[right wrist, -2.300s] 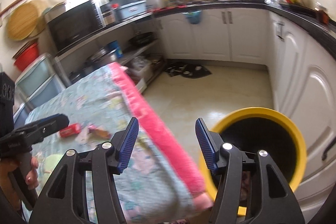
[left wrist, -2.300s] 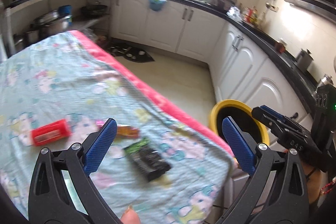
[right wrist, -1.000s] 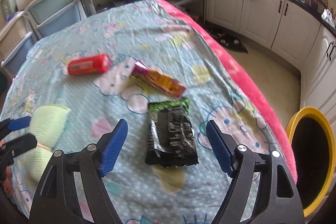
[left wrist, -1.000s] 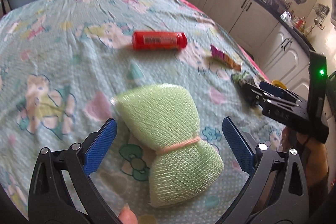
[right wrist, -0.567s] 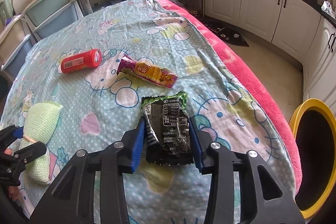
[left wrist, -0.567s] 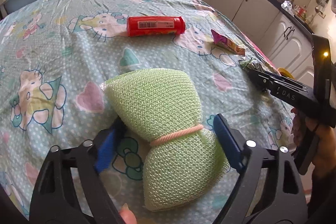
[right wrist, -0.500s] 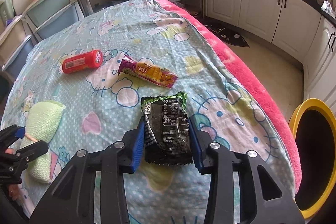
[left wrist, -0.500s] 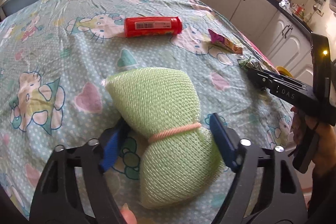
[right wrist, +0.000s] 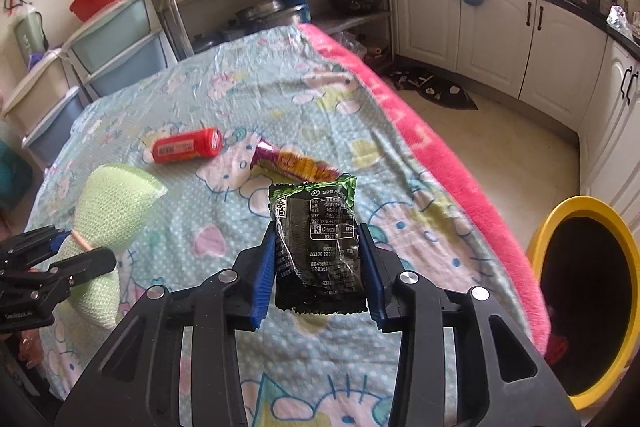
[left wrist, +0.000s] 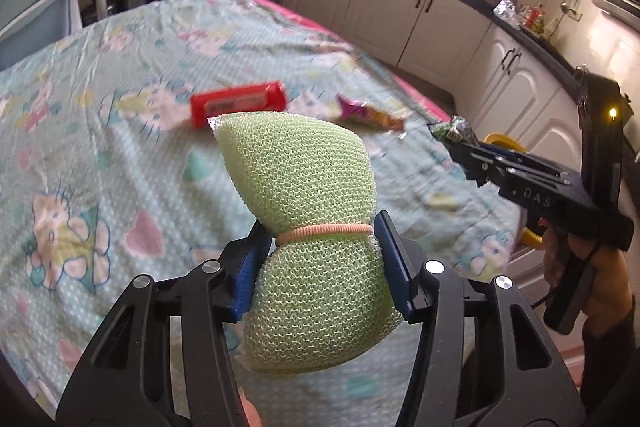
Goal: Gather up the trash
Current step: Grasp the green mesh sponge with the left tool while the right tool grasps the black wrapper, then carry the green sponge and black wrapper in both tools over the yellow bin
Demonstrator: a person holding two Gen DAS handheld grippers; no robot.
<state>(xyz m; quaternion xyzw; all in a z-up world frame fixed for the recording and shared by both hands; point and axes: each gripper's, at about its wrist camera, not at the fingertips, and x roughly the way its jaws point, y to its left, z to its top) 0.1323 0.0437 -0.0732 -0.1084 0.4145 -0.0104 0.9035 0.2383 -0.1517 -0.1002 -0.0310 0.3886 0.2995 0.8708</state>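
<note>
The green mesh sponge [left wrist: 308,227] is now being squeezed at its tied middle by the left gripper [left wrist: 320,259], whose jaws, wide open a second ago, are closing on it. The black snack packet [right wrist: 320,247] is being pinched by the right gripper [right wrist: 318,267]. Both are being lifted off the table cloth [right wrist: 280,99], so the yellow bin [right wrist: 560,219] beside the table probably comes next. The red tube [right wrist: 186,146] and candy wrapper [right wrist: 296,163] are being left lying there.

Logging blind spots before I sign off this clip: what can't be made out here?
- Bin contents: right wrist view, interior dark, rim cut off by the edge.
- Red tube label: left wrist view, blurred.
- Packet underside: hidden, faces away.
- Table under the sponge: left wrist view, the sponge hides it.
</note>
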